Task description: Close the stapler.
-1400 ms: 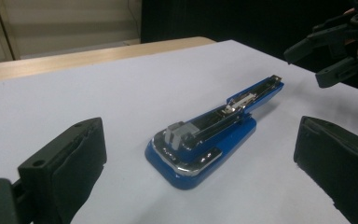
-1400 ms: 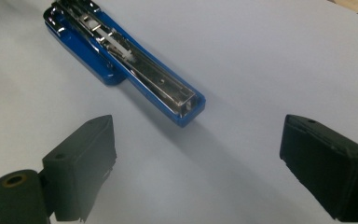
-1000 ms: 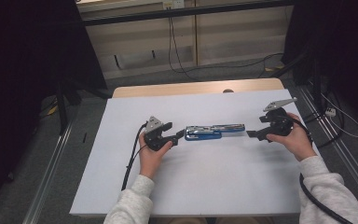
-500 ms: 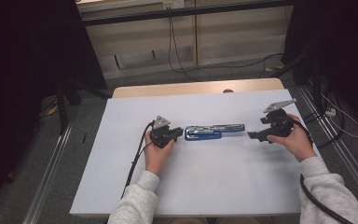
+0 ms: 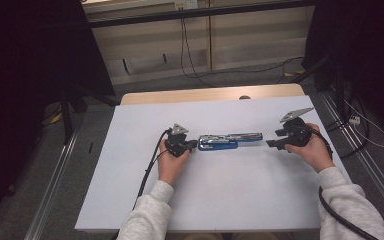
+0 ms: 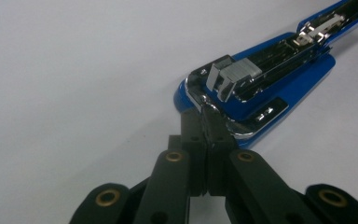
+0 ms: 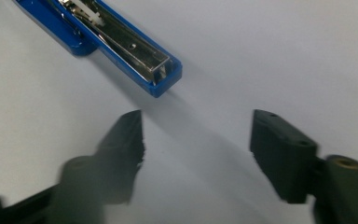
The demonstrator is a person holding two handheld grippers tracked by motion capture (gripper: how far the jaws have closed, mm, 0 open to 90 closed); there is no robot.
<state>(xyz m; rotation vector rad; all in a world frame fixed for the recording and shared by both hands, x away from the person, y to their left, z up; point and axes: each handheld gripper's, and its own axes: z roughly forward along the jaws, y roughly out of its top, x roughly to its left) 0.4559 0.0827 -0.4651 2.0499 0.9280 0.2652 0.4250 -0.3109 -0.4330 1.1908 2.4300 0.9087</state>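
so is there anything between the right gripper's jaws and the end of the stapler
Nothing: in the right gripper view, bare white table separates the open right gripper from the stapler.

Glossy blue plastic on the stapler, with bright chromed metal along its open magazine and hinge. Matt black plastic on the jaws of the left gripper and the right gripper, with brass-coloured rivets at the pivots. Smooth, matt white sheet over the table; pale bare wood along the far edge. Soft light-grey cloth on the sleeves.
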